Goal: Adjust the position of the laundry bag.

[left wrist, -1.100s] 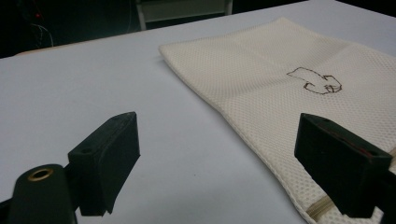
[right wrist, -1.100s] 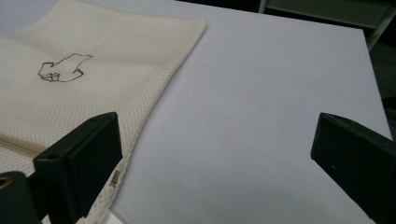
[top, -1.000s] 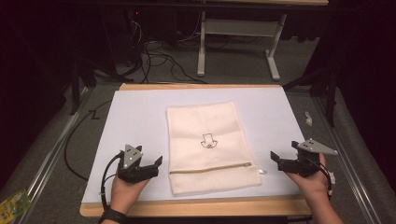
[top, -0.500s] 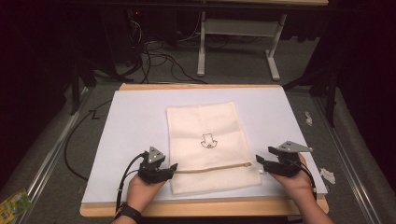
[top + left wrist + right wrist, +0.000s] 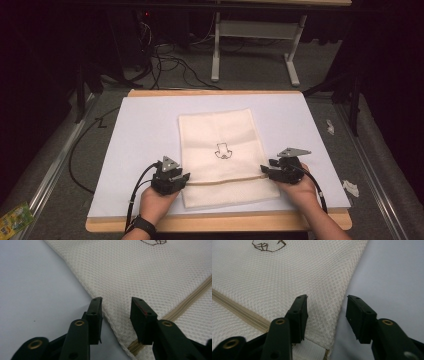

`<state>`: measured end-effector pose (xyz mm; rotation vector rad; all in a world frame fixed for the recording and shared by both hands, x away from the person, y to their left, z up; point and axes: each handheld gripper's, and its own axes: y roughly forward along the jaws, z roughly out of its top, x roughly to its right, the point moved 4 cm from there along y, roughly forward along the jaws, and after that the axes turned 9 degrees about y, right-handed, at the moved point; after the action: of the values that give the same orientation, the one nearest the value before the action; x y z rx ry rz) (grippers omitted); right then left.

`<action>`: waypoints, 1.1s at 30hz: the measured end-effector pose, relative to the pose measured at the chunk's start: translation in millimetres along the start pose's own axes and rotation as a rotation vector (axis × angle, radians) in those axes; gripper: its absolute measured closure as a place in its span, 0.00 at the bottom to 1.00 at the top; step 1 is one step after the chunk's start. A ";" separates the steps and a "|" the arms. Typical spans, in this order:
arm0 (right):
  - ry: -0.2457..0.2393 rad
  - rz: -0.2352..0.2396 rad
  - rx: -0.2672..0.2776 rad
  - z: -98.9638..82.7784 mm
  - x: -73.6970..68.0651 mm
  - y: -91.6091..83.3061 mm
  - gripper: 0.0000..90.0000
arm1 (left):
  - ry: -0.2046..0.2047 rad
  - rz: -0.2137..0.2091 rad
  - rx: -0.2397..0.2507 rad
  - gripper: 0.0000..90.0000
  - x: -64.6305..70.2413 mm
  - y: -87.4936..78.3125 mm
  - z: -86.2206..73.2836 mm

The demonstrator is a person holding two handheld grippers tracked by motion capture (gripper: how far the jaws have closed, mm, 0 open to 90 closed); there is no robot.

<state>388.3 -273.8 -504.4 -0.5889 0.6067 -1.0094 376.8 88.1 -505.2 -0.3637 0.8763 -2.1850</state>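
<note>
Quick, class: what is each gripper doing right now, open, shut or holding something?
Left gripper: open, jaws have just been closing astride the mesh bag's edge.
Right gripper: open, jaws have just been closing astride the bag's other edge.

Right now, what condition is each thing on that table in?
Mesh bag: lying flat on the white sheet, its near part folded over along the zipper.
Zipper: closed as far as it shows.
Left claw: jaws have just been closing, apart either side of the bag's left edge, not pressing yet.
Right claw: jaws have just been closing, astride the bag's right edge, a gap left.
</note>
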 end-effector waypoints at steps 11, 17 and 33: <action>-0.067 -0.009 -0.024 -1.1 -3.7 -2.9 0.95 | 0.050 0.025 0.004 0.97 4.2 0.7 -0.2; -0.077 -0.016 -0.023 -0.8 -5.2 -3.8 0.97 | 0.053 0.029 0.008 0.98 4.0 1.4 1.0; -0.037 -0.034 -0.005 -8.8 7.4 -19.7 0.96 | 0.049 0.028 0.035 0.98 -0.9 22.1 27.9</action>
<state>373.5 -290.0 -498.1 -0.6223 0.5683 -1.0274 403.0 64.5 -500.1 -0.2805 0.8639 -2.1888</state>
